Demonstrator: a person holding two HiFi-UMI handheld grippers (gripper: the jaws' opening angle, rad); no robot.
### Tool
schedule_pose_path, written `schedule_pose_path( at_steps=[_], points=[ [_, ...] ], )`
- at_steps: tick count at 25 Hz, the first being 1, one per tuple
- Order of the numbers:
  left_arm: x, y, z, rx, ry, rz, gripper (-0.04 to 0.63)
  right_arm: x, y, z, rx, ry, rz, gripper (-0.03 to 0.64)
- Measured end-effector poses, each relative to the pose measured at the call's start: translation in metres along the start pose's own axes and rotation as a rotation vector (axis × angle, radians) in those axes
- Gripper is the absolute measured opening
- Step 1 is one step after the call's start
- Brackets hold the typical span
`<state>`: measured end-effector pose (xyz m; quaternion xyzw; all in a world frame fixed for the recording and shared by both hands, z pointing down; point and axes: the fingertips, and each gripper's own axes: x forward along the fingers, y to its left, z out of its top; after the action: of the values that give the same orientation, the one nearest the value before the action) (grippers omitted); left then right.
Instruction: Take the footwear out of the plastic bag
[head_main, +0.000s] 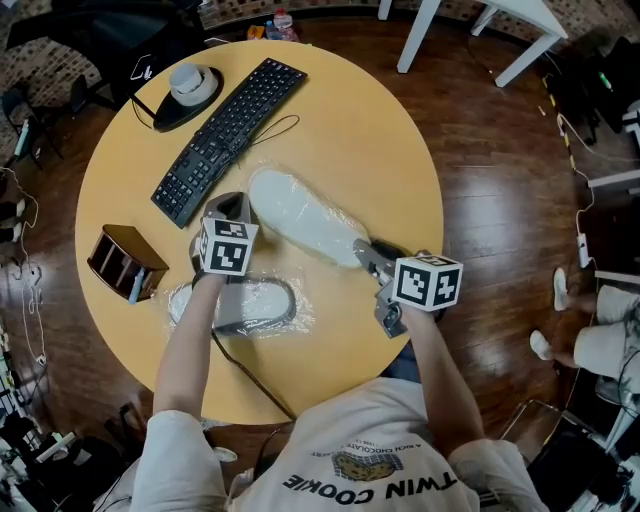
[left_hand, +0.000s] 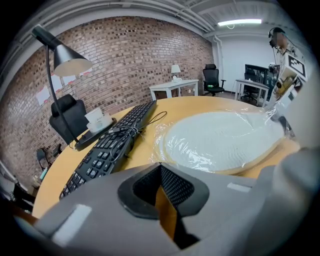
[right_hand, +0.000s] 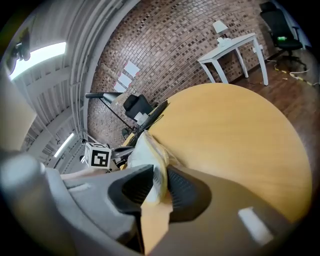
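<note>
- my right gripper (right_hand: 159, 183) is clamped on the near end of the bagged slipper (head_main: 300, 215) lying on the table (head_main: 380, 140).
- my left gripper (left_hand: 160, 171) is closed, holding nothing.

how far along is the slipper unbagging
Done: nothing is out yet; the far slipper and the near slipper both lie wrapped in plastic. In hand: the right tool is clamped on the far slipper's end. Left: pull both free.

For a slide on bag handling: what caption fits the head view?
Right claw pinches the end of a plastic-wrapped white slipper on a round table; left claw shut beside it.
</note>
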<state>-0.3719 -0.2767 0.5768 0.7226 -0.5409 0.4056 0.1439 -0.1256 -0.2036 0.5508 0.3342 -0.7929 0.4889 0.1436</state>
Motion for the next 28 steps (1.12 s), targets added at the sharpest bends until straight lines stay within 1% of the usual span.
schedule_pose_path(
  at_steps=[6, 14, 18, 28],
  points=[
    [-0.002, 0.000, 0.000, 0.009, 0.021, 0.014, 0.003, -0.011, -0.005, -0.007, -0.002, -0.005, -0.019, 0.086],
    [-0.001, -0.001, 0.002, 0.012, 0.039, 0.025, 0.003, -0.039, -0.023, -0.020, 0.005, -0.013, -0.062, 0.086],
    [0.000, 0.000, 0.000, 0.012, 0.046, 0.037, 0.003, -0.046, -0.024, -0.023, -0.015, -0.023, -0.069, 0.086],
    [-0.002, 0.001, 0.000, 0.016, 0.061, 0.053, 0.003, -0.076, -0.039, -0.033, -0.058, -0.026, -0.129, 0.086]
  ],
)
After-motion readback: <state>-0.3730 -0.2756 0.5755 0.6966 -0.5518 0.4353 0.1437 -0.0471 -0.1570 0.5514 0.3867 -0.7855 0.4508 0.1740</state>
